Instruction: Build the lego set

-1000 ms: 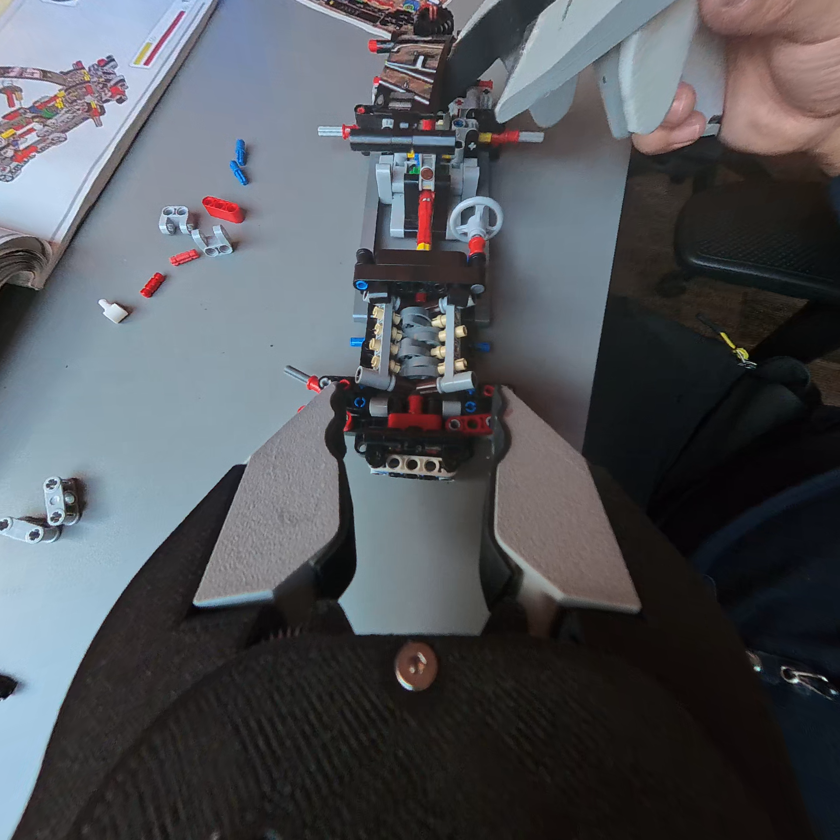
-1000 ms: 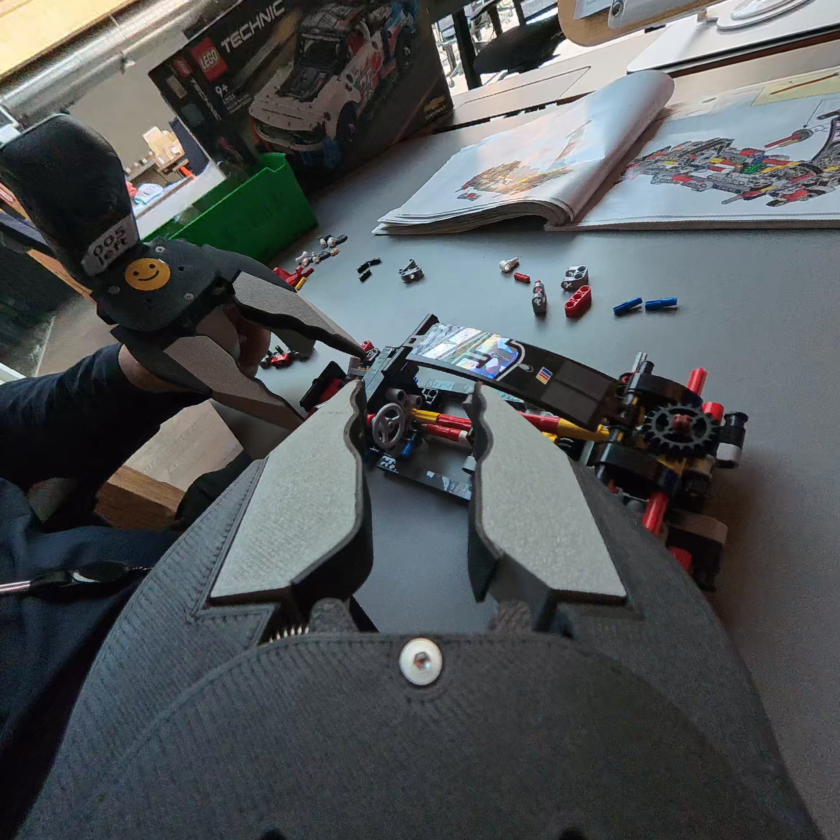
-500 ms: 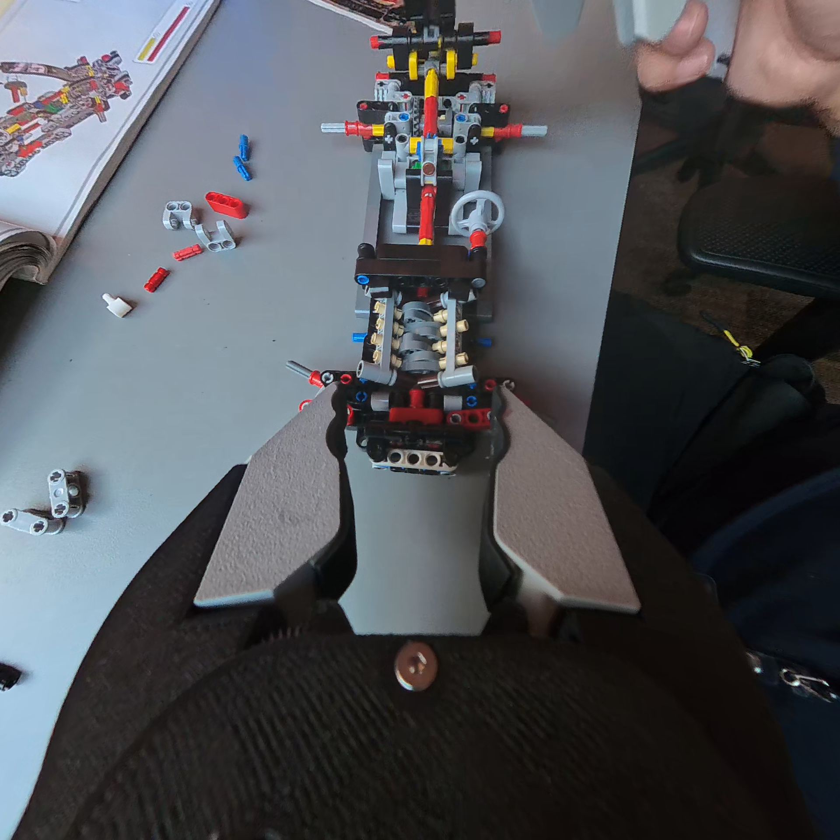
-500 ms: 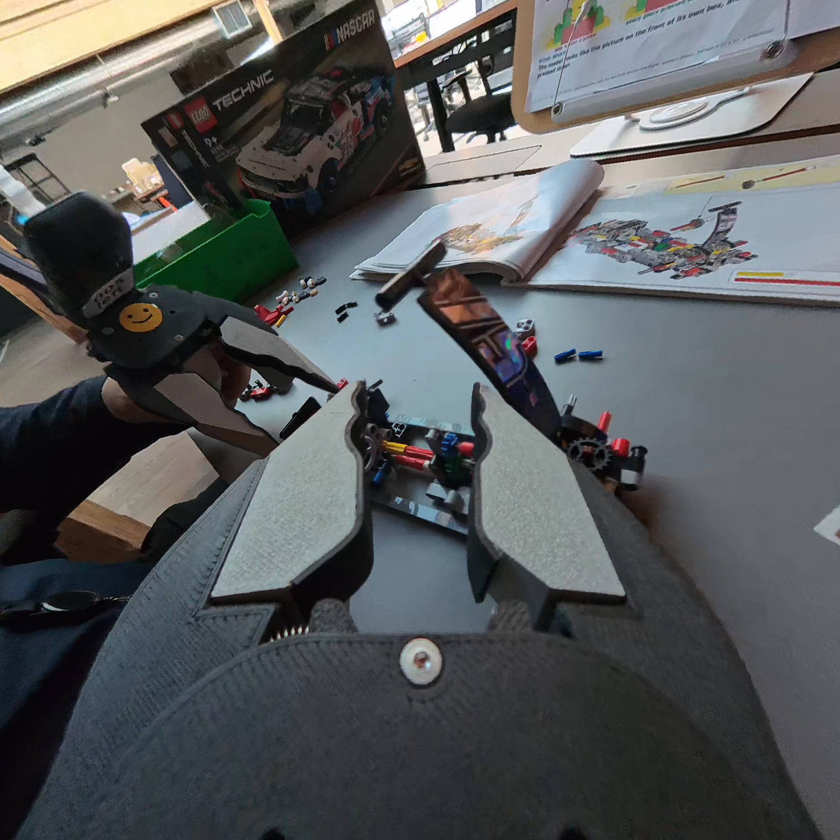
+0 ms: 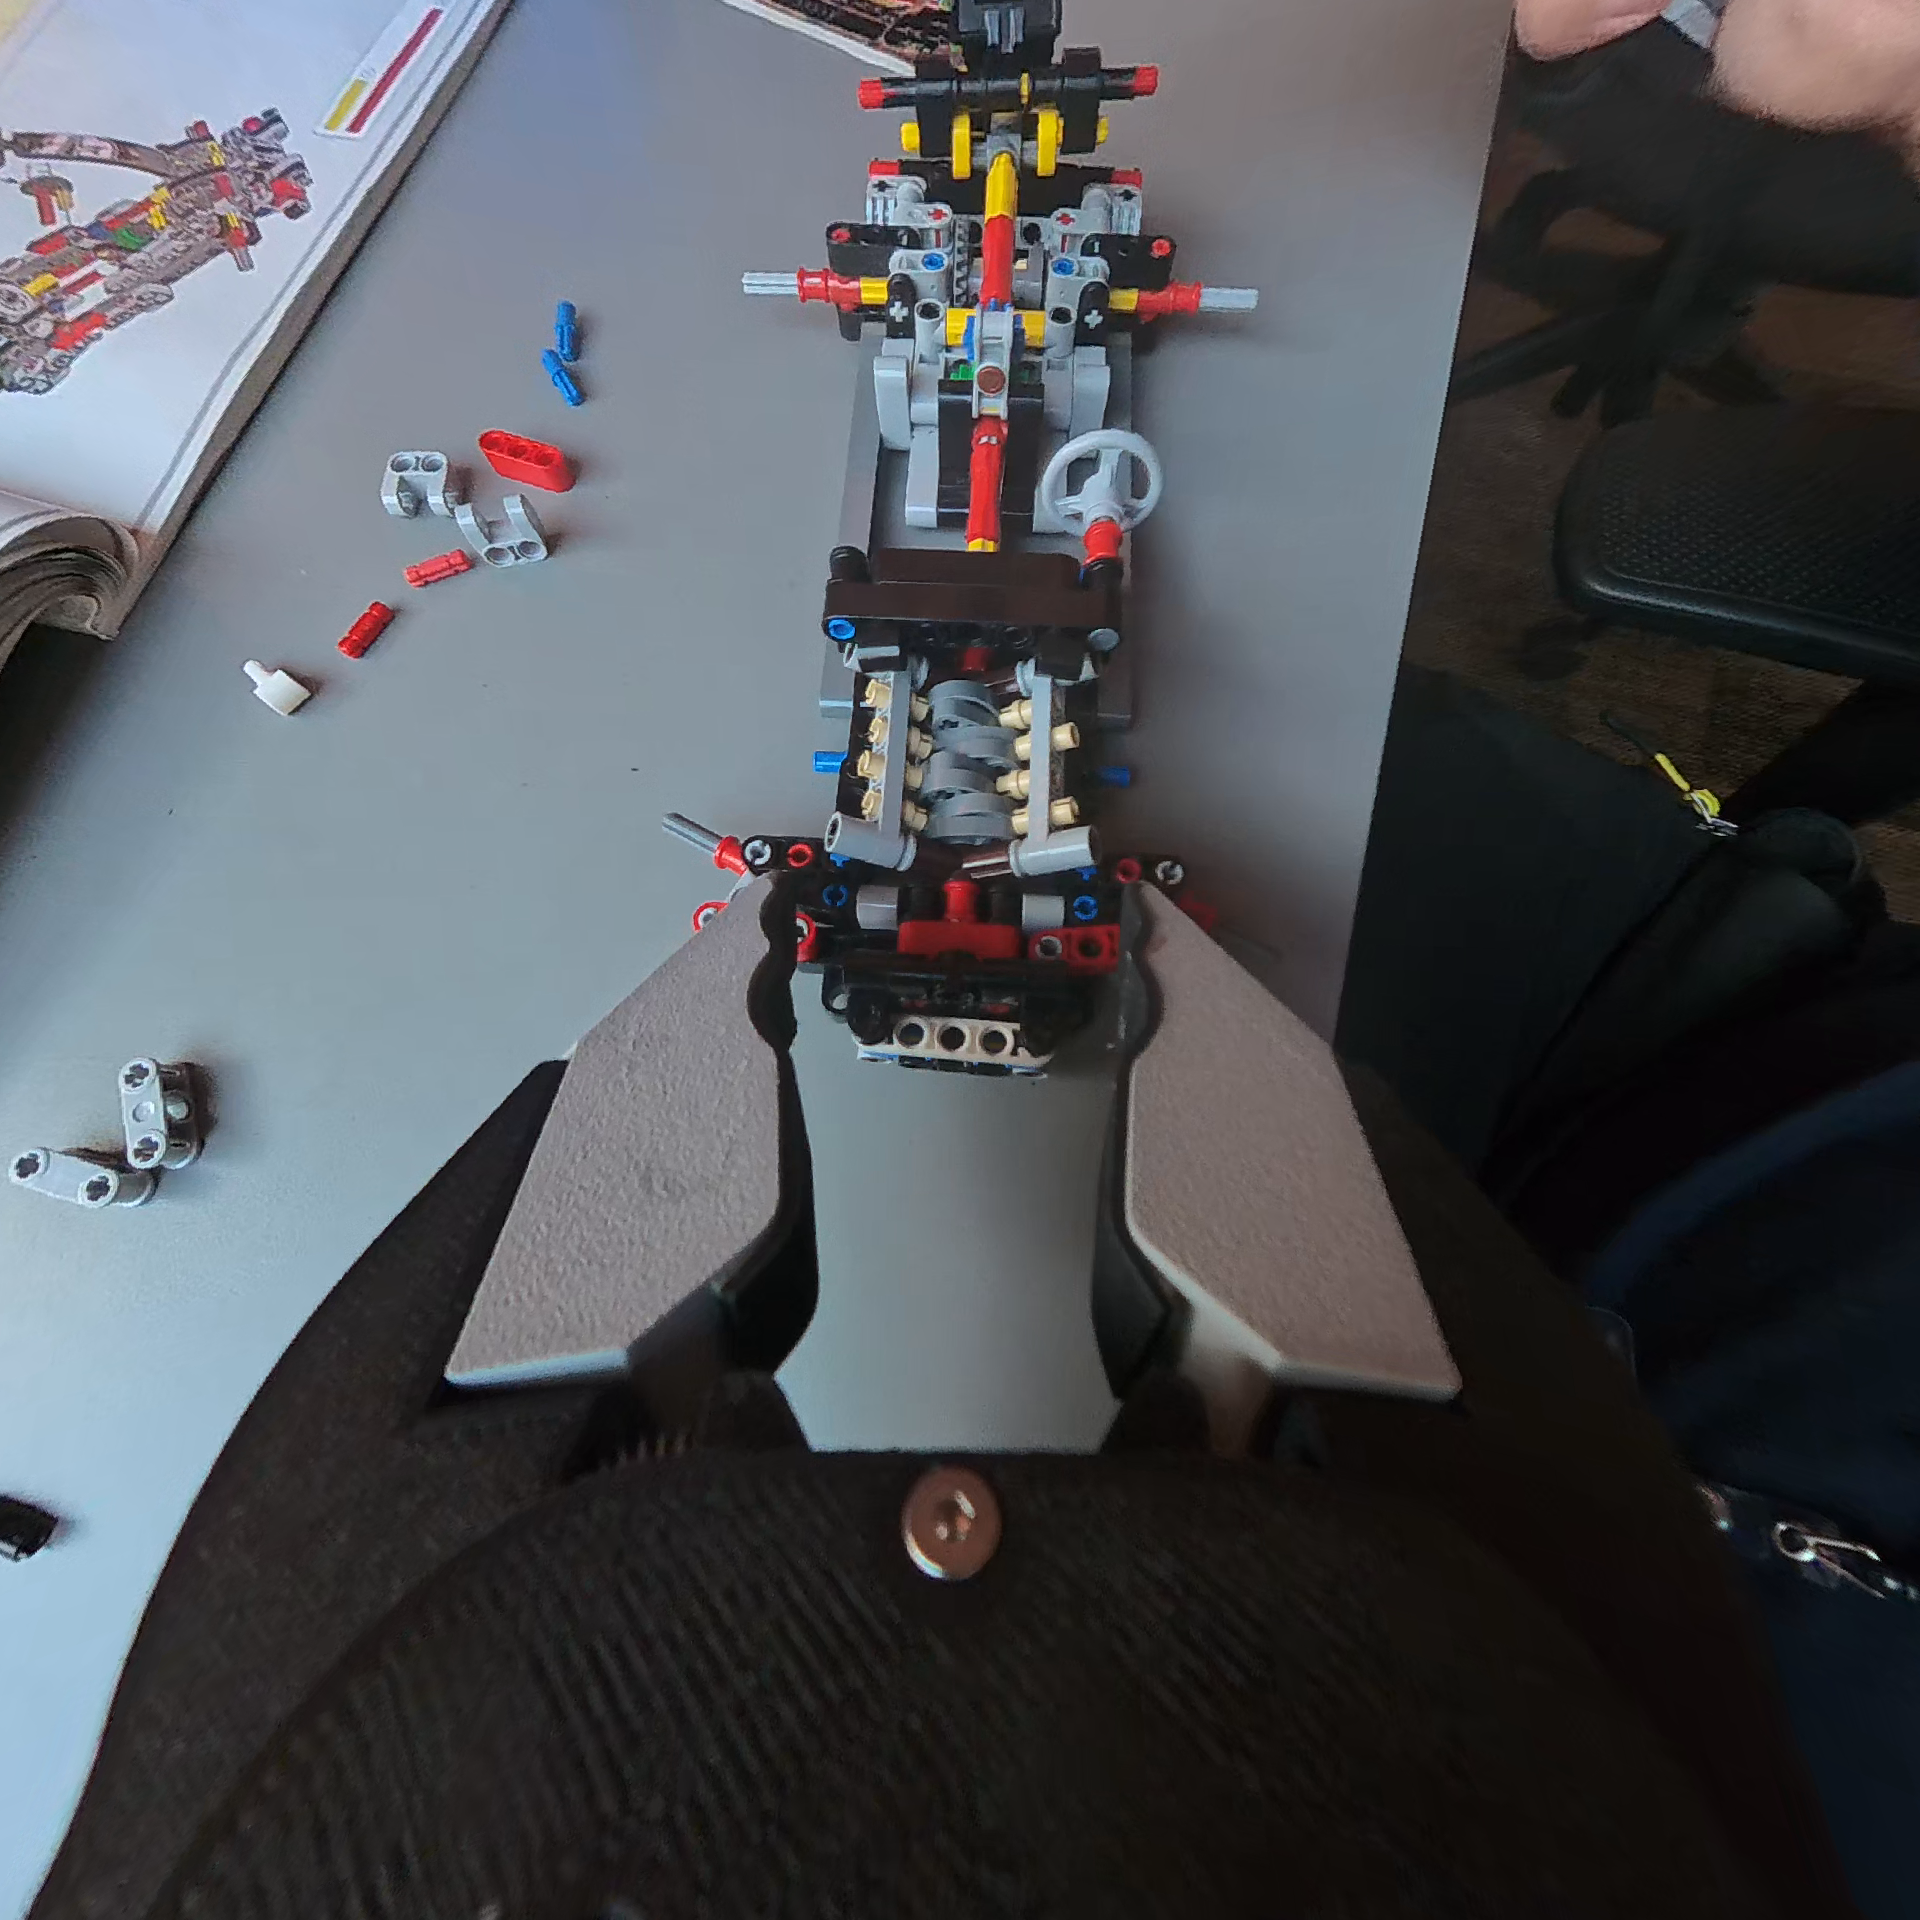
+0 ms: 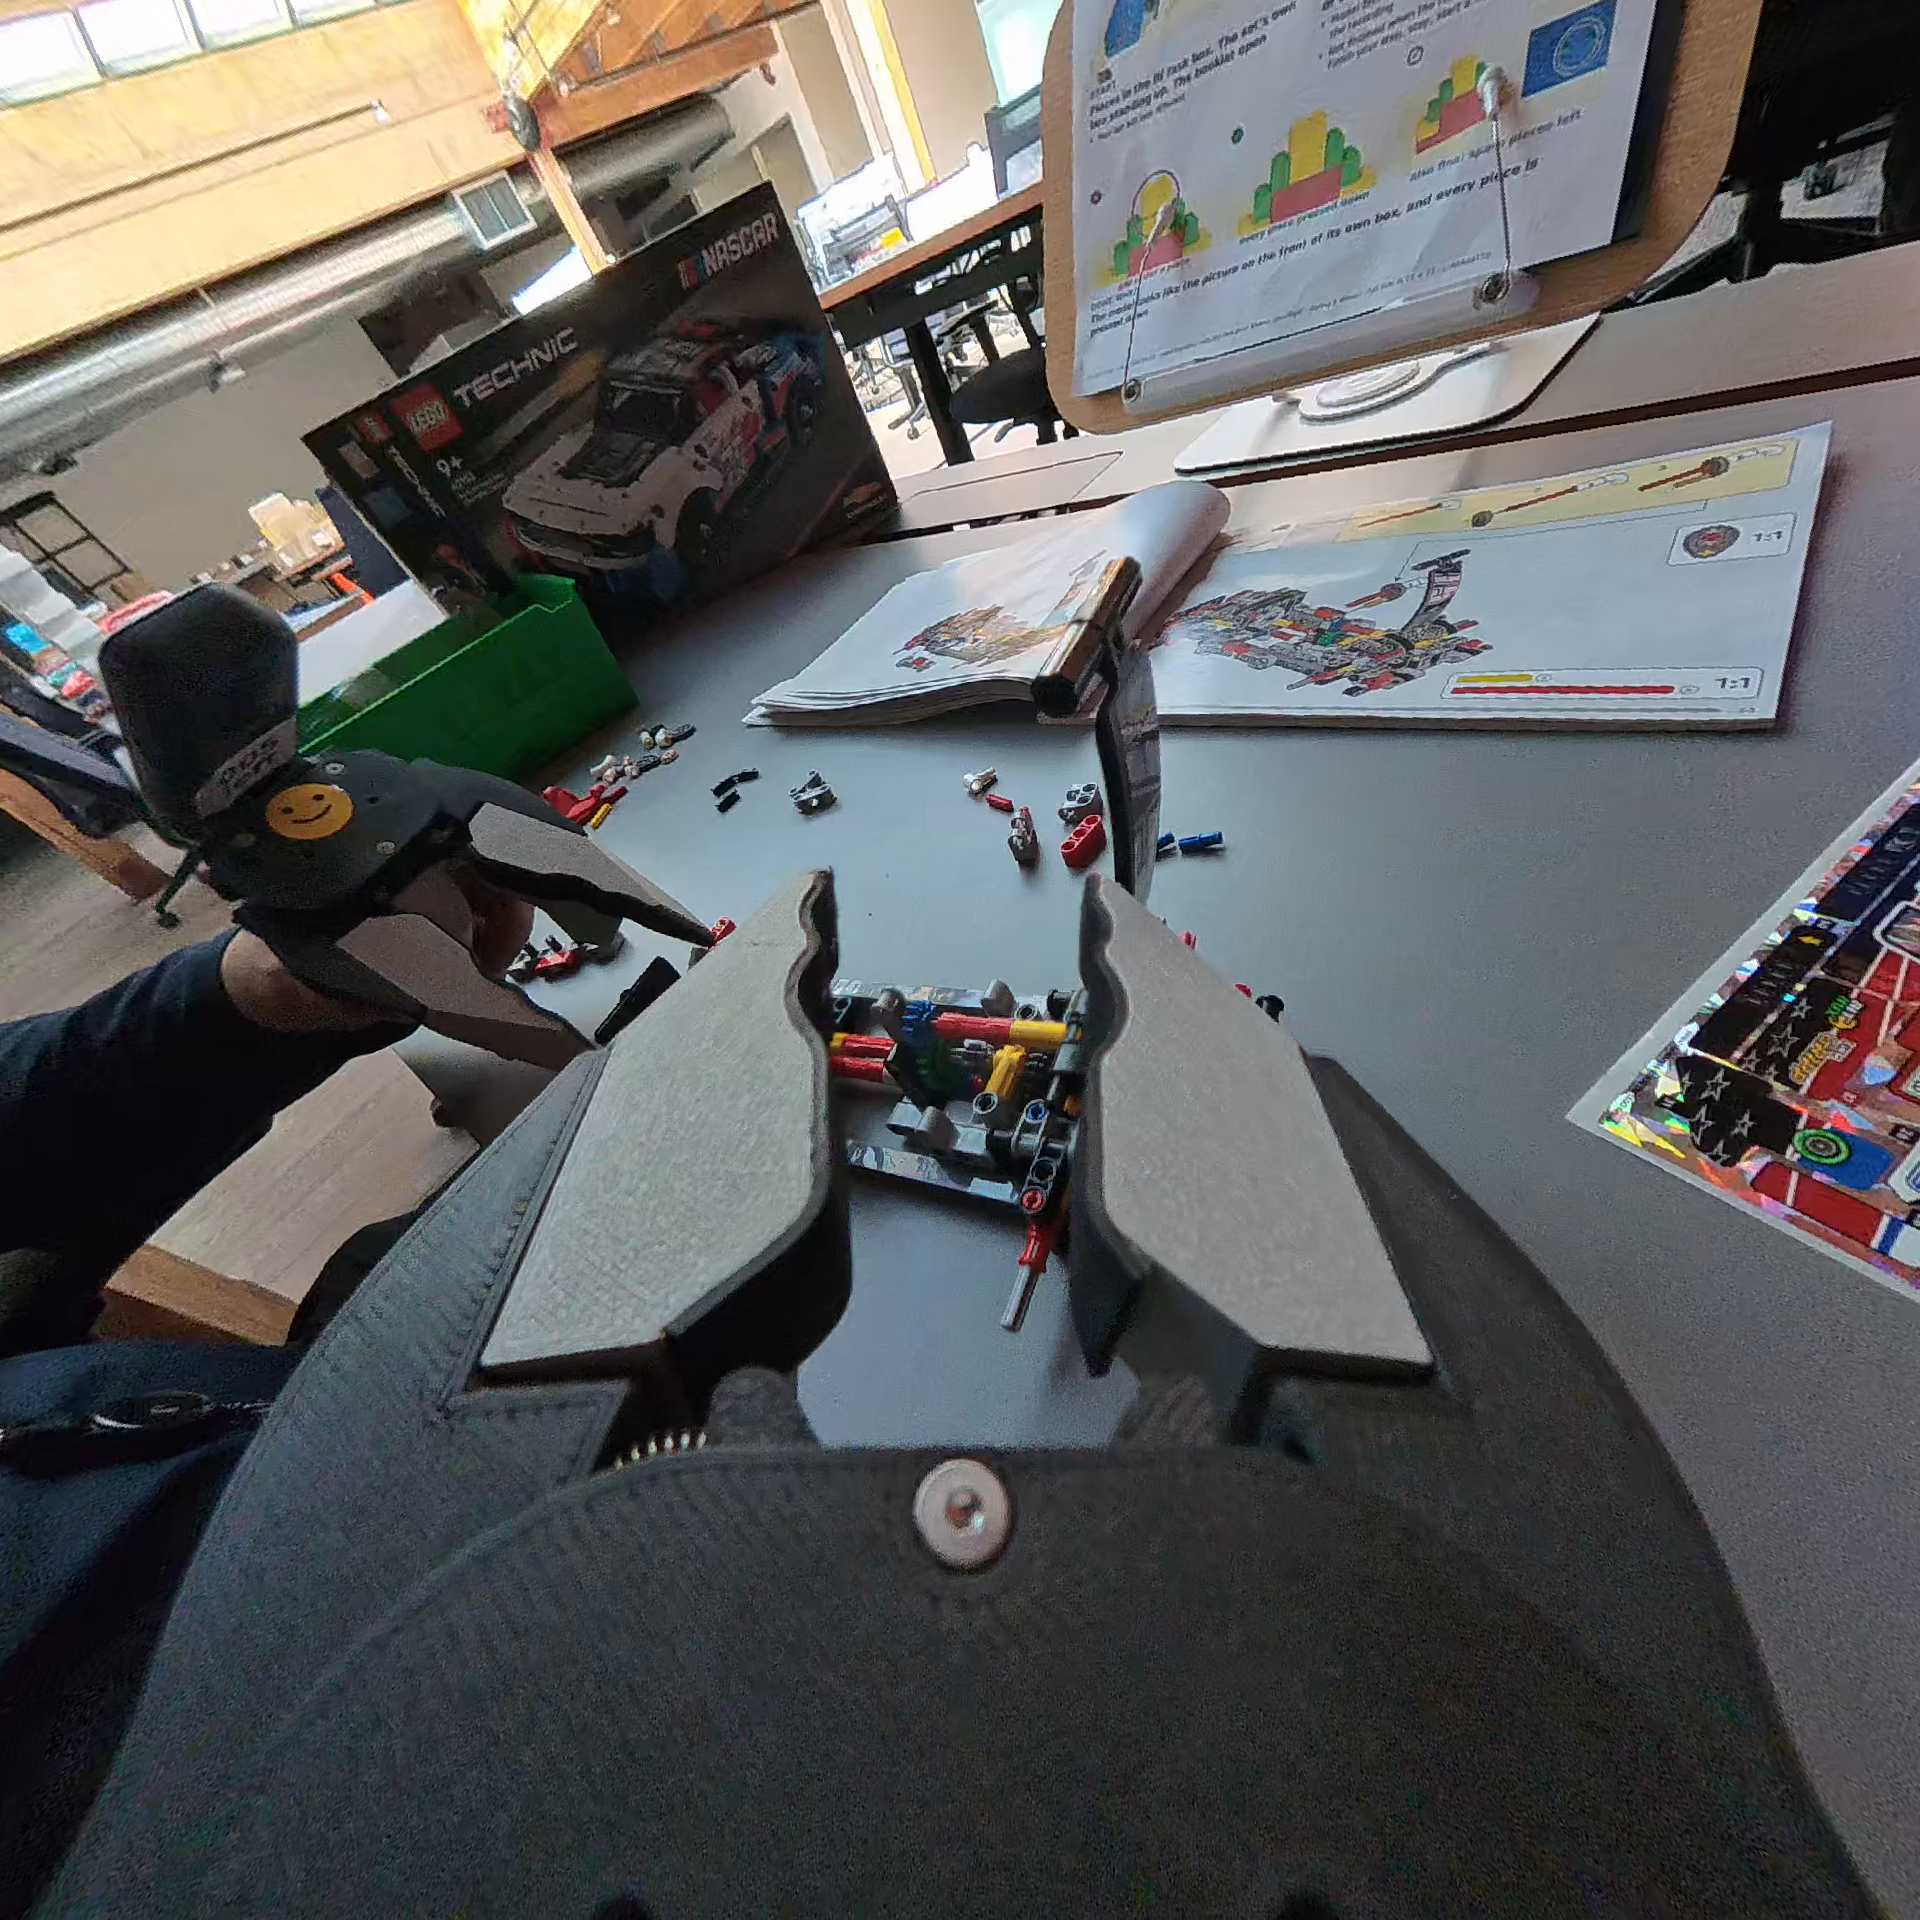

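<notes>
A toy-car chassis [image 5: 977, 644] lies on the grey table [image 5: 416, 883], its long axis running straight away from my left gripper [image 5: 961, 935] along the table's right edge. My left fingers [image 5: 665, 1143] are clamped on the sides of its near end. My right gripper [image 6: 956, 935] hovers over the far end, fingers spread with nothing between the pads. A black panel [image 6: 1132, 769] stands upright just past its right fingertip; I cannot tell whether they touch. Loose pieces [image 5: 525, 457] and an open booklet [image 5: 156, 260] lie to the left. Well beyond, a green bin [image 6: 468, 675] sits before the box [image 6: 623, 416], its contents hidden.
</notes>
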A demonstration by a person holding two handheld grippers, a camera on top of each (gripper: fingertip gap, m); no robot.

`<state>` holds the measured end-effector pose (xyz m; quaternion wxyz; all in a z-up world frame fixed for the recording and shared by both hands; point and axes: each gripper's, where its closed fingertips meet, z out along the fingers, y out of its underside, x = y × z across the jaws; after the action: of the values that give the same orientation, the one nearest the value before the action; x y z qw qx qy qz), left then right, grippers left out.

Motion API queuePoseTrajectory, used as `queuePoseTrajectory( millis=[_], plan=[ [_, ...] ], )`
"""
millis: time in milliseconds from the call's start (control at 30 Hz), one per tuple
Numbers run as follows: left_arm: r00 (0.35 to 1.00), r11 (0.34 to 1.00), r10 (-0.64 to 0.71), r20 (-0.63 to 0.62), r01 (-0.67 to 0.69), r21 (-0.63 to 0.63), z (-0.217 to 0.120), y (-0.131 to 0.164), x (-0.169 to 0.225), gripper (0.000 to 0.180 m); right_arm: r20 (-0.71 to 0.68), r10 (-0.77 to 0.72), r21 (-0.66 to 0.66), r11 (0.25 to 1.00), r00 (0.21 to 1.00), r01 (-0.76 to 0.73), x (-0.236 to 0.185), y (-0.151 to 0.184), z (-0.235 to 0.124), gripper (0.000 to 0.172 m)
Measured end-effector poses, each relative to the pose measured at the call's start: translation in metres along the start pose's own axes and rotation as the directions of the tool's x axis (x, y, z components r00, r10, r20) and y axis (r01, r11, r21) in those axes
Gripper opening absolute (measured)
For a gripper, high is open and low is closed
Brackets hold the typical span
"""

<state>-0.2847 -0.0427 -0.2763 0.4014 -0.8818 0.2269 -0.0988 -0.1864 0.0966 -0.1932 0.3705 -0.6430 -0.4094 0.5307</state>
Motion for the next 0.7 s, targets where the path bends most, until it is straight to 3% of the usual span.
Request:
queuePoseTrajectory(
  millis=[467, 700],
  plan=[
    [1.000, 1.000, -0.008, 0.006, 0.009, -0.005, -0.013, 0.007, -0.001, 0.061, -0.036, -0.057, -0.095, 0.994, 0.998, 0.054, -0.005, 0.026, -0.004, 0.047],
    [0.998, 0.999, -0.035, 0.056, 0.034, 0.001, -0.044, 0.032, -0.011, 0.061, -0.094, -0.131, -0.133, 0.984, 0.987, 0.118, 0.004, 0.033, -0.021, 0.047]
  ],
)
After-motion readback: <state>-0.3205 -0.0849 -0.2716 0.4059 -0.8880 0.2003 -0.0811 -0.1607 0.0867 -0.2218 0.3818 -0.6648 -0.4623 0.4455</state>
